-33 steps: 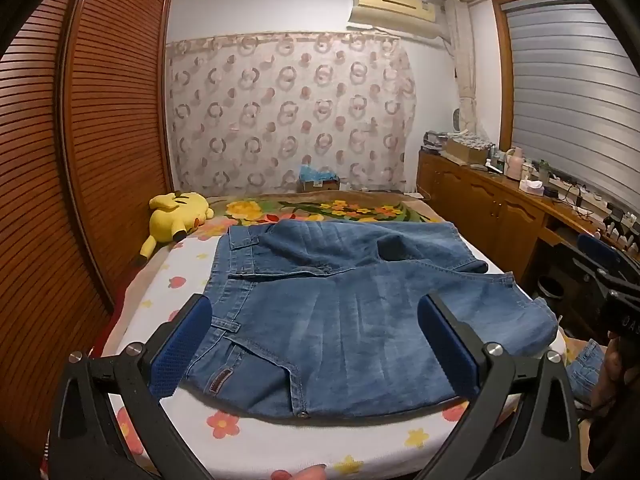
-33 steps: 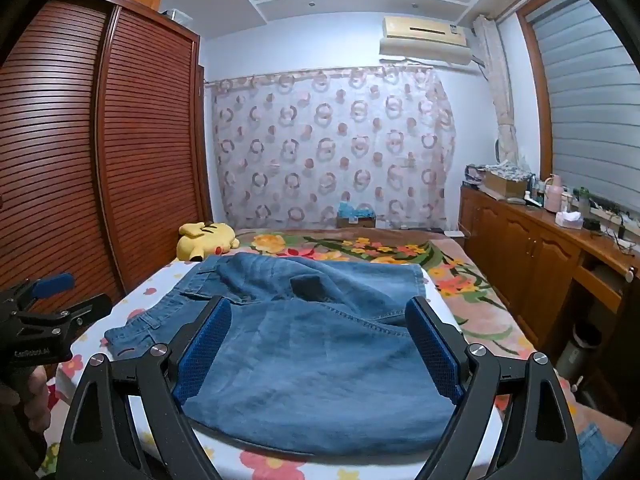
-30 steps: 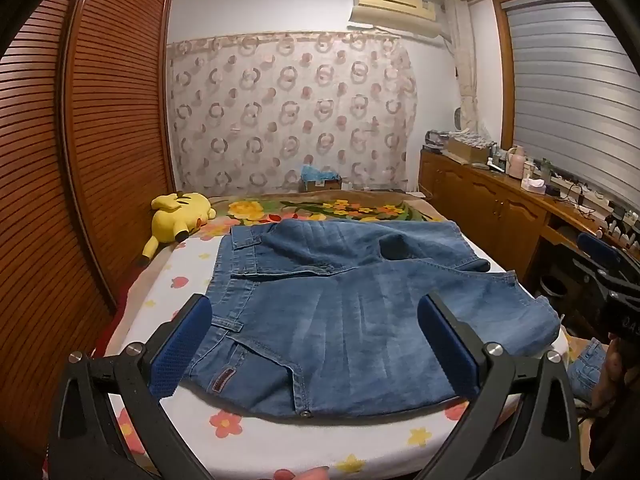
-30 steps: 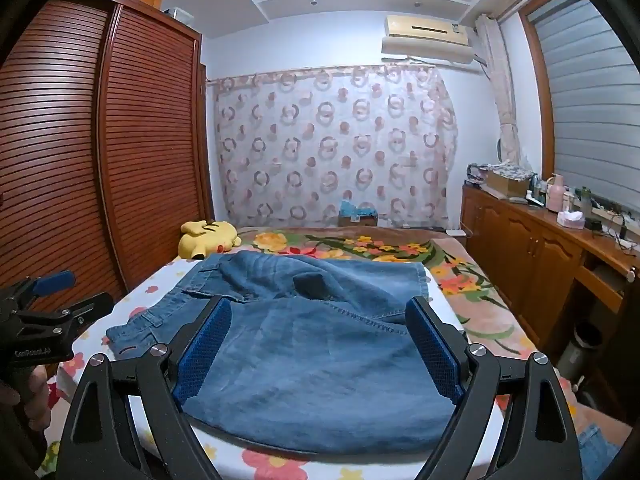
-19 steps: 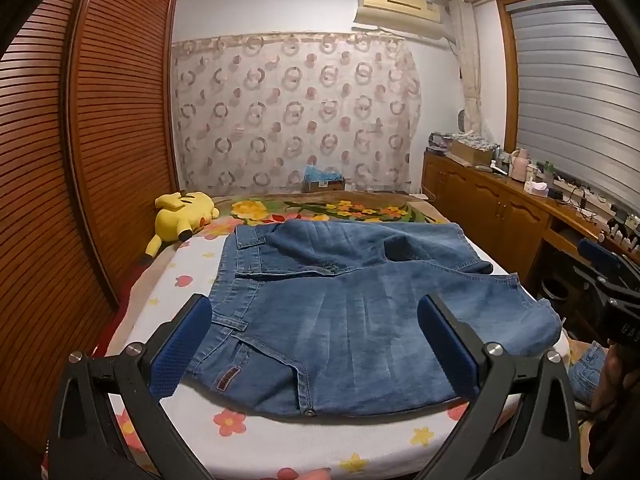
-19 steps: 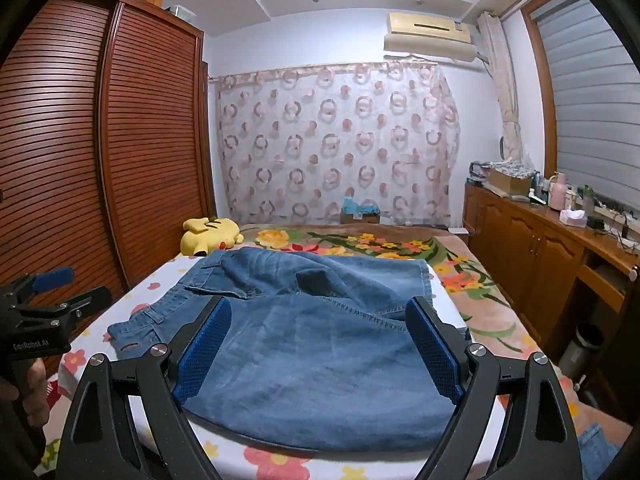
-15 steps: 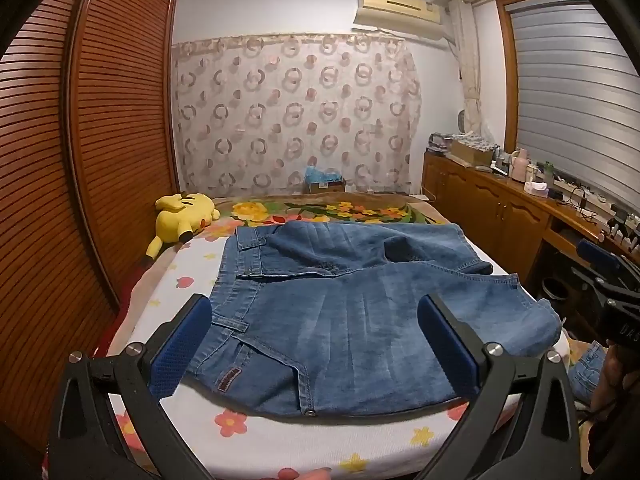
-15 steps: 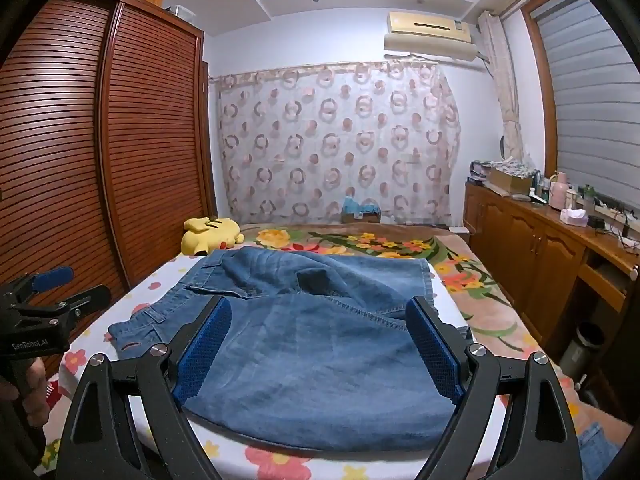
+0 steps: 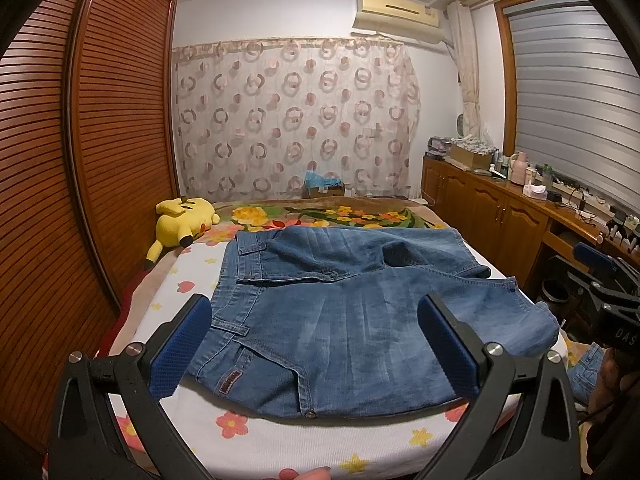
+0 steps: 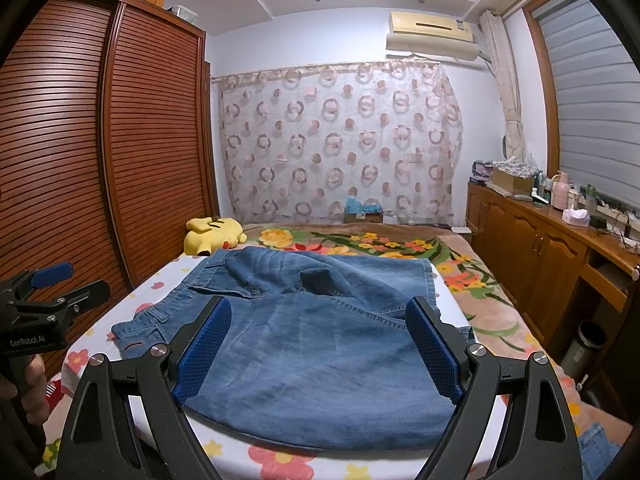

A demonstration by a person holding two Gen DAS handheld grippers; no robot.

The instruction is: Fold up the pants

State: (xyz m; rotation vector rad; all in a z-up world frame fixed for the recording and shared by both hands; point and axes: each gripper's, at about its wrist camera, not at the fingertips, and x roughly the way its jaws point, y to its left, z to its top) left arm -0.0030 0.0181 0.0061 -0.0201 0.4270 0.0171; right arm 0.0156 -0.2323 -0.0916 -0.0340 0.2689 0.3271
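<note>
A: Where do the jeans (image 9: 352,320) lie from us?

B: Low centre in both views, on the bed (image 9: 256,436), long axis left to right, waistband lower left. Our left gripper (image 9: 316,344) faces the waist, our right gripper (image 10: 318,352) the leg end; both spread, holding nothing.

A: Any change from a second ago?

B: Barely; both views sit slightly higher, jeans unmoved.

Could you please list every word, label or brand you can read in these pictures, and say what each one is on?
"CenRobot.AI": on the left gripper body.
"DAS": cut off at the frame edge, on the right gripper body.
Jeans patch: too small to read.
Air conditioner badge: too blurred.
</note>
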